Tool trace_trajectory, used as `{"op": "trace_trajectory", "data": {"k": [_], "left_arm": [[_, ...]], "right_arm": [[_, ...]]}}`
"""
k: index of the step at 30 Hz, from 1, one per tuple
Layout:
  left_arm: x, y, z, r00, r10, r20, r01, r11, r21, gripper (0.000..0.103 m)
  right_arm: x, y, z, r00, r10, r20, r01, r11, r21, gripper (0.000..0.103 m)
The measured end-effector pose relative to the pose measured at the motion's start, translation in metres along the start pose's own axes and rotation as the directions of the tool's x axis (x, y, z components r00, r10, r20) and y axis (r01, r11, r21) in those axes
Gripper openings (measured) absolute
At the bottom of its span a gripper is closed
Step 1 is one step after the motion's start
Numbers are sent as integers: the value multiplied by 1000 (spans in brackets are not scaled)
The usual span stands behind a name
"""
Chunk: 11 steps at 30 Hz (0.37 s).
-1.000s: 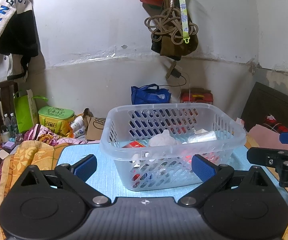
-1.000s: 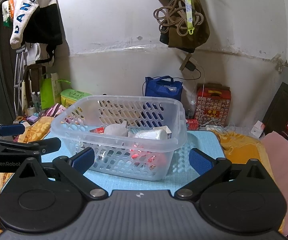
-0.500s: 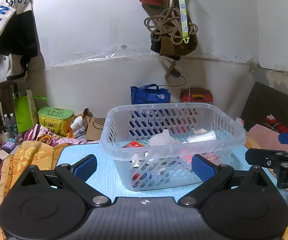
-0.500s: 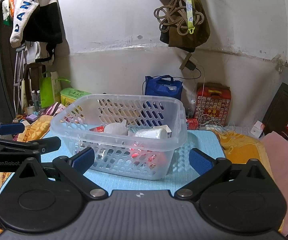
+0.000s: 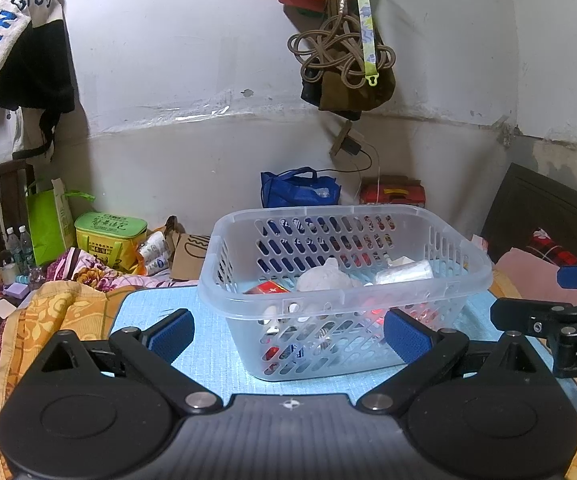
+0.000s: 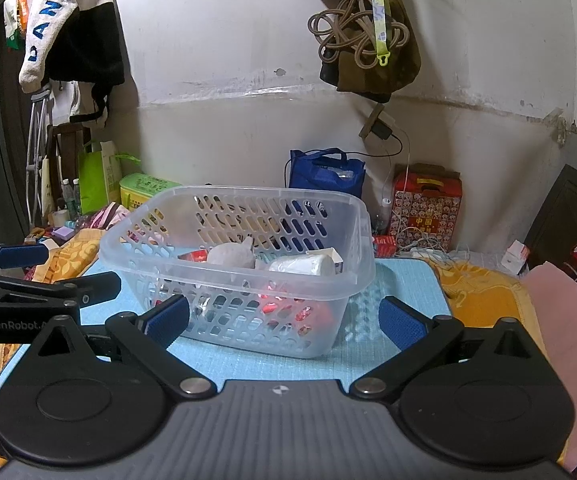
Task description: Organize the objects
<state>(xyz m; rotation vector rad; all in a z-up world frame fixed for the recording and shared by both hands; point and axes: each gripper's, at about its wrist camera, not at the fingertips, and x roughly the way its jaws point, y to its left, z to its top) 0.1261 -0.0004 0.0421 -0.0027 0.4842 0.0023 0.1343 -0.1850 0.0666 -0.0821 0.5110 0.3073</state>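
A clear plastic basket (image 5: 344,296) (image 6: 248,280) stands on a light blue mat (image 5: 212,356) (image 6: 400,280). It holds several small items: a white lump (image 5: 322,280) (image 6: 230,255), a red packet (image 5: 266,289), a clear wrapped roll (image 5: 404,272) (image 6: 302,266). My left gripper (image 5: 288,338) is open and empty, just in front of the basket. My right gripper (image 6: 284,324) is open and empty, also in front of the basket. Each gripper shows at the edge of the other's view.
The mat lies on a bed with orange and floral covers (image 5: 48,312). A blue bag (image 5: 296,190), a red box (image 6: 424,204), a green-lidded box (image 5: 108,236) and bottles line the wall. A rope and bag (image 5: 344,60) hang above.
Both grippers have shifted very slightly; the basket and its contents have not moved. Both stay open.
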Motion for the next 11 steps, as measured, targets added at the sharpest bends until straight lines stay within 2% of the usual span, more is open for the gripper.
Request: {"op": "trace_trajectory", "data": {"k": [3,7,11], "left_arm": [[-1,-2,-1,1000,-3,14,2,1000,13,102],[-4,-7,-3,998,45,49,-48,997,53,102],[-7,-7,-2,997,47,68,-51,997,57,102]], "right_arm": [[0,0,0,1000,0,0,0,1000,-1,103],[1,-1,-1,1000,-6,-3,6,1000,-1,103],[2,-2,-2,1000,-14,-3,14,1000,14,103]]}}
